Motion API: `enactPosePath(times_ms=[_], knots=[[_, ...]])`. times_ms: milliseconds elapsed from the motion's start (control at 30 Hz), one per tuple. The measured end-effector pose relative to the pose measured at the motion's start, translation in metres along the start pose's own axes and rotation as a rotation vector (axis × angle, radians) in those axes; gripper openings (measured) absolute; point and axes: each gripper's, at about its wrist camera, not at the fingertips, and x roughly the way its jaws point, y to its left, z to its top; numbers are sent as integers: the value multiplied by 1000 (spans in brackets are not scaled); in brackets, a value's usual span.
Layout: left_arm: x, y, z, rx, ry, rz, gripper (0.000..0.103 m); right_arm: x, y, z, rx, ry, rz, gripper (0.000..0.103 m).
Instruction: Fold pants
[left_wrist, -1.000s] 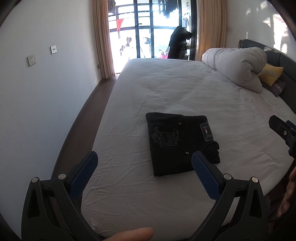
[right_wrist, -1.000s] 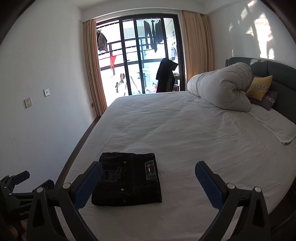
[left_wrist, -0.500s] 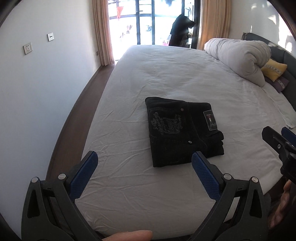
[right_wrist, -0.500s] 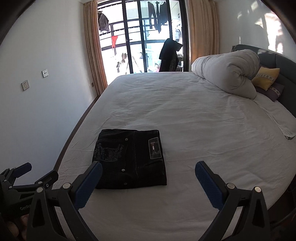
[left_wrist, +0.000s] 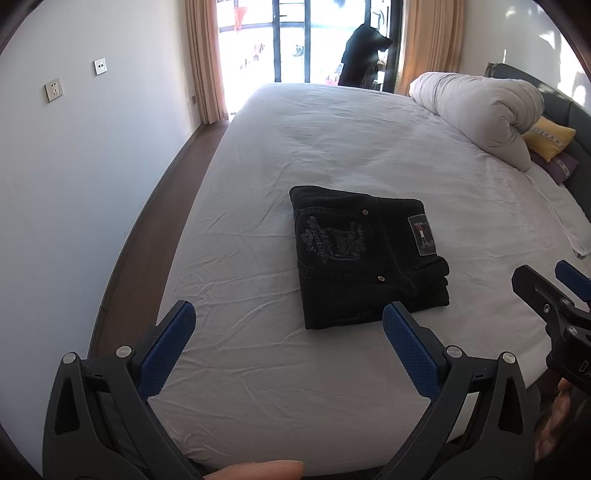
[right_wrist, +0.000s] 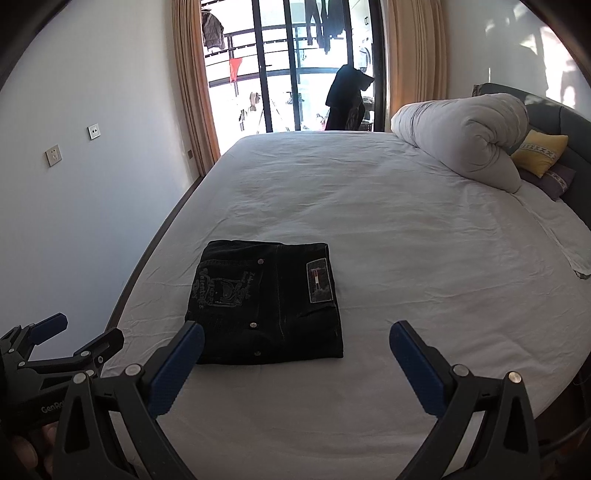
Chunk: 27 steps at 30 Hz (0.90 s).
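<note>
The black pants (left_wrist: 364, 254) lie folded into a neat rectangle on the white bed sheet (left_wrist: 332, 140), back pocket print and label patch facing up. They also show in the right wrist view (right_wrist: 267, 302). My left gripper (left_wrist: 290, 321) is open and empty, held above the near edge of the bed, short of the pants. My right gripper (right_wrist: 295, 341) is open and empty, also hovering near the bed's front edge, just behind the pants. Each gripper shows at the edge of the other's view.
A rolled white duvet (right_wrist: 465, 136) lies at the far right by a yellow cushion (right_wrist: 539, 151) and grey headboard. A white wall (left_wrist: 74, 166) and dark floor strip (left_wrist: 147, 221) run along the bed's left side. Balcony doors (right_wrist: 288, 66) stand beyond.
Both grippers tilted down and moved slightly forward over the bed, so the folded pants sit higher and nearer in both views. The pants have not moved. Both grippers stay open.
</note>
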Motion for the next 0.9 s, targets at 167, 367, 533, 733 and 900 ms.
enactPosePath(times_ms=[167,367,533,733,900], knots=[[0,-2,-1,1,0,-1,103,0,1,-1,0,3,2,103],[-1,-2,-1,0,-1,0,103,1,2,-2,0,5,4,103],[-1,-2,-2,0,-1,0,103,1,3,-3,0,7,5,103],[-1,-3,-2,-2,-1,1,103,3,3,-5,-1,10,6,103],[-1,-3,-3,-2,-1,1,103,5,4,-8,-2,14,8,103]])
